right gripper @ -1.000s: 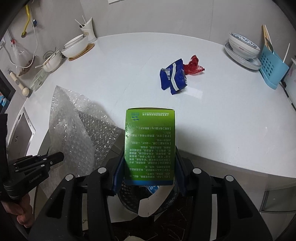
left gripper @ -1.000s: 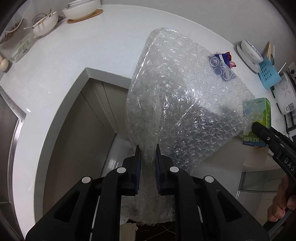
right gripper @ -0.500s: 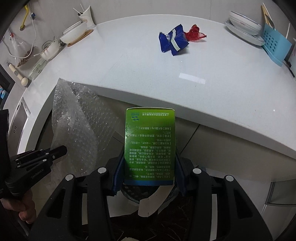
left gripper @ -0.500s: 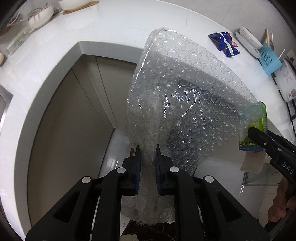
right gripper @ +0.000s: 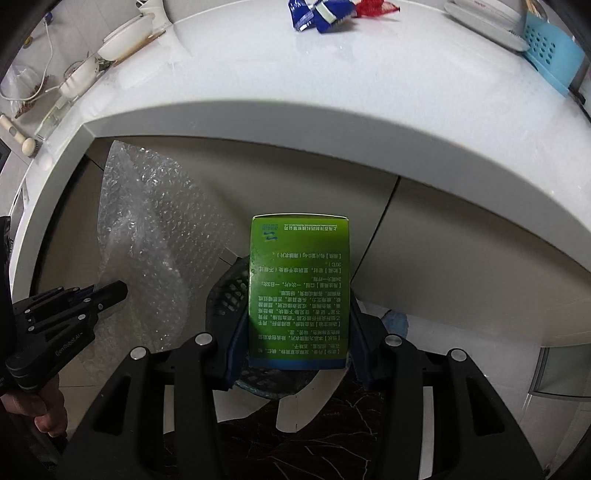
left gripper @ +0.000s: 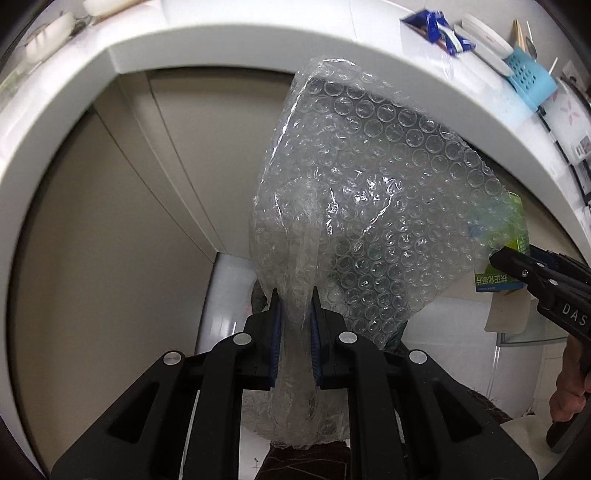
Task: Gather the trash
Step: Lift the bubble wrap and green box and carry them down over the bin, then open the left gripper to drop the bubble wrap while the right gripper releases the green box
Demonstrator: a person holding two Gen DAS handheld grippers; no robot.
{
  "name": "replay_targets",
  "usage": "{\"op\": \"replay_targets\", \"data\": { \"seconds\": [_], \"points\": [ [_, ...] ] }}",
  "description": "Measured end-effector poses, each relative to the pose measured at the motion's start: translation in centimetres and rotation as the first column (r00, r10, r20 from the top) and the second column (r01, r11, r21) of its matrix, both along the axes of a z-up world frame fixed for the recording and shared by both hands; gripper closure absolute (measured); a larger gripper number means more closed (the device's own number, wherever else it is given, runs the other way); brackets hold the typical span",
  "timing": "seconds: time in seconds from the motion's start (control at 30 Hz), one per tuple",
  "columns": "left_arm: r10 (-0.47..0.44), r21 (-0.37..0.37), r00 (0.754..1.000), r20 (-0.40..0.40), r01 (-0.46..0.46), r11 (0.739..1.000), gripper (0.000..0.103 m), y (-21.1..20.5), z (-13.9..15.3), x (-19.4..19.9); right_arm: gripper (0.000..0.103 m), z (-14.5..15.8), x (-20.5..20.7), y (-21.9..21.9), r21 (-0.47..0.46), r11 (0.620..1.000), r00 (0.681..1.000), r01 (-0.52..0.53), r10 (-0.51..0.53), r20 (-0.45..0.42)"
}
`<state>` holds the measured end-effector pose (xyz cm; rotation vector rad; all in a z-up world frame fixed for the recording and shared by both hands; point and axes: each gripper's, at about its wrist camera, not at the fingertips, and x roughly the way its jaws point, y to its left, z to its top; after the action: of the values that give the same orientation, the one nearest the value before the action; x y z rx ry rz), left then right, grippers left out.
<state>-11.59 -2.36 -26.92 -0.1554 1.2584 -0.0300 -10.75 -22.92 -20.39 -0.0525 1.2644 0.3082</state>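
Two grippers are held low in front of the white counter (right gripper: pixel 332 122). A sheet of bubble wrap (left gripper: pixel 369 206) is pinched tight by the left gripper (left gripper: pixel 294 314), and a green box (right gripper: pixel 299 295) is squeezed by the right gripper (right gripper: pixel 297 332) above a dark basket (right gripper: pixel 229 291). A blue wrapper (right gripper: pixel 317 13) is left far back on the counter.

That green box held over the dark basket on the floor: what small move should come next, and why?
Probably lower a little further, then open the right hand-held gripper. The green box is clamped right above the mesh basket, so it should drop in.
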Motion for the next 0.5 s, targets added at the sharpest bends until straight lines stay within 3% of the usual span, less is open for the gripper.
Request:
{"op": "replay_targets", "data": {
  "seconds": [0.23,0.5],
  "points": [
    [-0.041,0.001,0.998,-0.038,0.041,0.999,0.091,-0.9,-4.0,0.4,0.059,-2.0,0.2,-0.4,-0.009,1.0,1.0,0.011,-0.011,-0.011],
    [-0.089,0.026,0.993,-0.077,0.091,0.996,0.09,-2.8,-5.8,2.6,0.059,-4.3,0.4,-1.5,-0.03,0.999,0.997,0.036,-0.038,-0.062]
  ]
}}
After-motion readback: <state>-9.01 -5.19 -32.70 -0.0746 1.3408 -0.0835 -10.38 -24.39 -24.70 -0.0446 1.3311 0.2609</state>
